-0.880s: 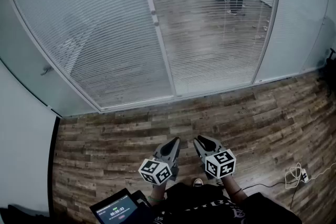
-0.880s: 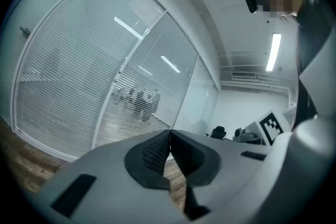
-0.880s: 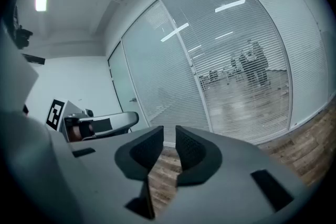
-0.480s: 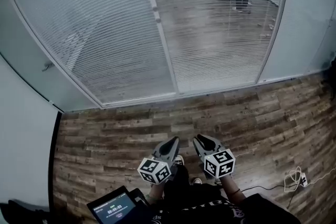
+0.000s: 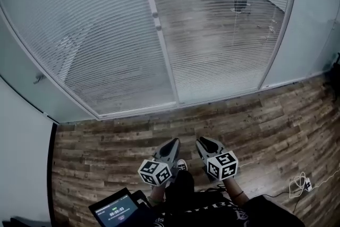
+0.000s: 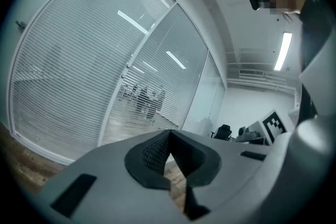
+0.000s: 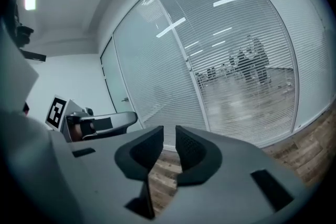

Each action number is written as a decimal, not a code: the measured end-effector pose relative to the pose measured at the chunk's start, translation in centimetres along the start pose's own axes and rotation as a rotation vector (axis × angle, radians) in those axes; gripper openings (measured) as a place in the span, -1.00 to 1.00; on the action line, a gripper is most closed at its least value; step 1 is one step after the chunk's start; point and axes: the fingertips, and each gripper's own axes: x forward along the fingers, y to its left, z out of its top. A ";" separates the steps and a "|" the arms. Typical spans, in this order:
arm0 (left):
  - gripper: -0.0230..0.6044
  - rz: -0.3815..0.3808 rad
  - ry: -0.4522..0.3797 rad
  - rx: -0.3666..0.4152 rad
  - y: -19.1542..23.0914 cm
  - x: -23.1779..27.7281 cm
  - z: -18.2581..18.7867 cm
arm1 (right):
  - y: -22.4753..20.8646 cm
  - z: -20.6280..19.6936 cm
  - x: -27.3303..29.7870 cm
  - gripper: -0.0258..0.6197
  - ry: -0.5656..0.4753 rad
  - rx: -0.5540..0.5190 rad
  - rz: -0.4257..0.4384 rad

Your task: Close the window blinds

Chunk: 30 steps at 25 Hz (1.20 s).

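Note:
The window blinds cover a glass wall ahead of me. The left panel has slats turned nearly opaque. The right panel has slats open enough to show a room with chairs behind it. A white mullion divides them and carries a small knob, also seen as a knob in the right gripper view. My left gripper is held low over the floor, well short of the window, jaws shut and empty. My right gripper sits beside it with a narrow gap, nothing between.
Wood plank floor runs from my feet to the window sill. A tablet hangs at lower left. A white cable with a plug lies at lower right. A door handle shows on the glass at far left.
The head view has drifted slightly, so the window sits a bit lower and nearer in frame. Both grippers keep their place and state.

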 end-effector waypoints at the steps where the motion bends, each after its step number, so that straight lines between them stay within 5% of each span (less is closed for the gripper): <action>1: -0.91 -0.007 -0.009 0.003 1.3 0.7 1.0 | -0.3 0.9 1.5 -0.66 -0.005 -0.005 -0.005; 10: -0.91 -0.059 -0.077 0.023 12.9 5.5 9.4 | -0.5 7.2 13.5 -0.66 -0.048 -0.016 -0.043; 21: -0.91 -0.047 -0.025 -0.087 18.3 12.4 9.1 | -5.7 8.2 18.6 -0.66 0.014 0.012 -0.098; 30: -0.91 0.035 0.003 -0.092 23.0 21.3 11.0 | -12.6 12.5 26.0 -0.66 0.036 -0.001 -0.019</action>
